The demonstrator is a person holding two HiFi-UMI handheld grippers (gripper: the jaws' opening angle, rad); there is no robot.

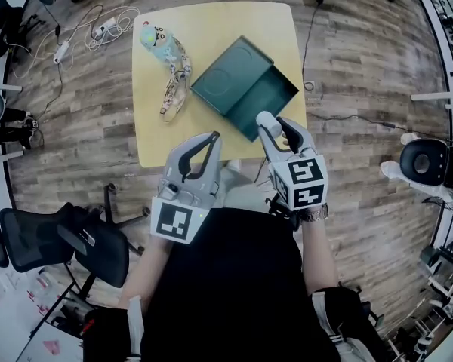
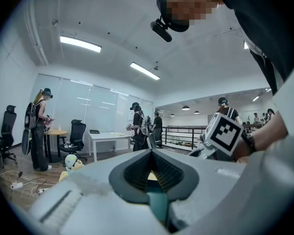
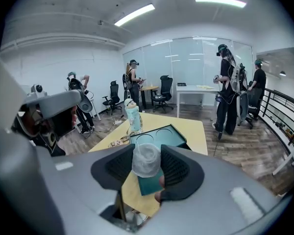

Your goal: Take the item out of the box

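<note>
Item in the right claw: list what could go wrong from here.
The item looks rounded and smooth, so it may slip from the right claw. It is held above the box's near corner, close to the table edge; a drop might roll to the floor. The left claw is shut, not placed to catch it.

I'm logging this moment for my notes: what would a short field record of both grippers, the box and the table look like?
right gripper: shut on translucent round item, over the table's near edge
left gripper: shut, nothing between the jaws
box: teal, open, on table
table: yellow
bottle: left of box, strap attached
</note>
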